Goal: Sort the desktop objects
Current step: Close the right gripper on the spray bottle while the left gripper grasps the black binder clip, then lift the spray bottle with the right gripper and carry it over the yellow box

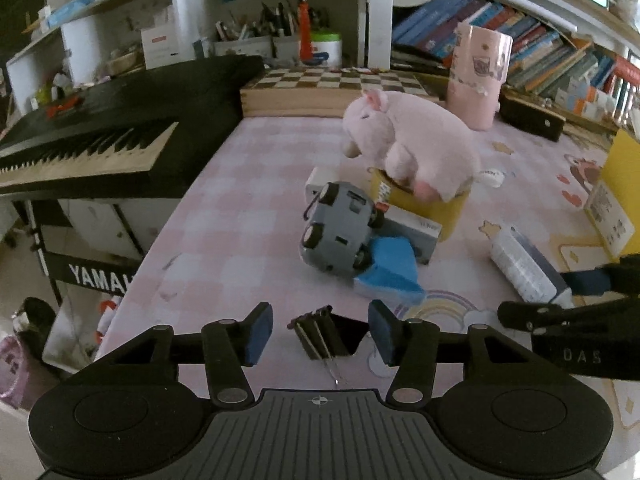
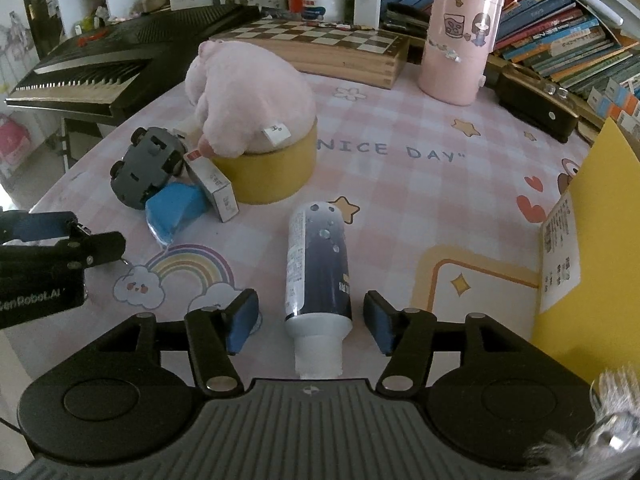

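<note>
Sorting has barely begun: my left gripper (image 1: 320,334) gapes around the binder clip (image 1: 320,336), my right gripper (image 2: 310,322) around the bottle (image 2: 318,264); toys heaped at eleven o'clock.

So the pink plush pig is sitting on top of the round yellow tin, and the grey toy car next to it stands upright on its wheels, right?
Not quite. The pink plush pig does sit on the round yellow tin, but the grey toy car is tipped over, underside showing, leaning against a small white box. The right wrist view shows it.
</note>
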A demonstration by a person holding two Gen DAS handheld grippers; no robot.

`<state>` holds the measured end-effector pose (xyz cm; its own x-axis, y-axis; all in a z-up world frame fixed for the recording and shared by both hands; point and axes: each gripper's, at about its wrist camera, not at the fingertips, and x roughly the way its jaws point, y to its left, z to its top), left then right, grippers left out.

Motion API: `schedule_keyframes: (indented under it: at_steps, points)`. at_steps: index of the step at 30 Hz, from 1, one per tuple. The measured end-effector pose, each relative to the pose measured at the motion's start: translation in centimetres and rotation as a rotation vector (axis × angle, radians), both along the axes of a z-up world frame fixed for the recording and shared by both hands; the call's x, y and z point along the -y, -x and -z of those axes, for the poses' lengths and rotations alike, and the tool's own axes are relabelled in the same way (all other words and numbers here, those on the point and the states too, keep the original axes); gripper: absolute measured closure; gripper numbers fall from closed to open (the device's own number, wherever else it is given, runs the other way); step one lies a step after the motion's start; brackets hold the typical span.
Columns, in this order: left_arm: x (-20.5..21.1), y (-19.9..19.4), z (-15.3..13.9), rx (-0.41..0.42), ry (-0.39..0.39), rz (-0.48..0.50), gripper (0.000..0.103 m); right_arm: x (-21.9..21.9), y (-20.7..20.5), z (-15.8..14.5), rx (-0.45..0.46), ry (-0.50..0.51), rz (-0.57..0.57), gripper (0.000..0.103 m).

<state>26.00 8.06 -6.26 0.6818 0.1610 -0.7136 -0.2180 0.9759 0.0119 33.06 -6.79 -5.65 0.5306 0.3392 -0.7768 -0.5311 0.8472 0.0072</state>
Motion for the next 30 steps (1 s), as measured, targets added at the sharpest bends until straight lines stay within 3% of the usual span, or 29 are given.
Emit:
schedule_keyframes:
  at_steps: [9, 10, 12, 13, 14, 15, 18, 26, 30]
  points:
    - [0.1, -0.4, 1.2, -0.032, 0.017, 0.024, 0.045, -0.6, -0.6, 0.0, -0.003, -0.003, 0.008, 0.044]
    - [0.0, -0.4, 1.2, -0.029, 0.024, 0.023, 0.047, -0.7, -0.7, 0.0, -0.003, -0.005, 0.011, 0.044]
    - [-0.3, -0.3, 1.1, -0.021, 0.039, 0.022, 0.062, -0.8, -0.9, 0.0, -0.003, -0.010, 0.019, 0.044]
    - [-0.3, -0.3, 1.1, -0.021, 0.042, 0.022, 0.071, -0.8, -1.0, 0.0, 0.000, -0.008, 0.021, 0.048]
    - [-0.4, -0.2, 1.0, -0.023, 0.048, 0.025, 0.077, -0.9, -1.0, 0.0, 0.007, -0.008, 0.021, 0.060]
    - [-0.6, -0.2, 0.9, -0.029, 0.061, 0.029, 0.078, -0.9, -1.0, -0.1, 0.015, -0.011, 0.018, 0.073]
    - [-1.1, 0.1, 0.3, -0.019, 0.121, 0.040, 0.084, -0.6, -1.4, -0.3, -0.002, -0.030, 0.032, 0.073]
    - [0.8, 1.6, -2.4, 0.098, 0.017, 0.182, 0.085, 0.9, -0.2, -2.2, 0.019, -0.098, 0.071, 0.073]
    - [1.0, 2.1, -3.1, 0.119, 0.010, 0.215, 0.085, 1.4, 1.0, -3.1, 0.021, -0.119, 0.084, 0.073]
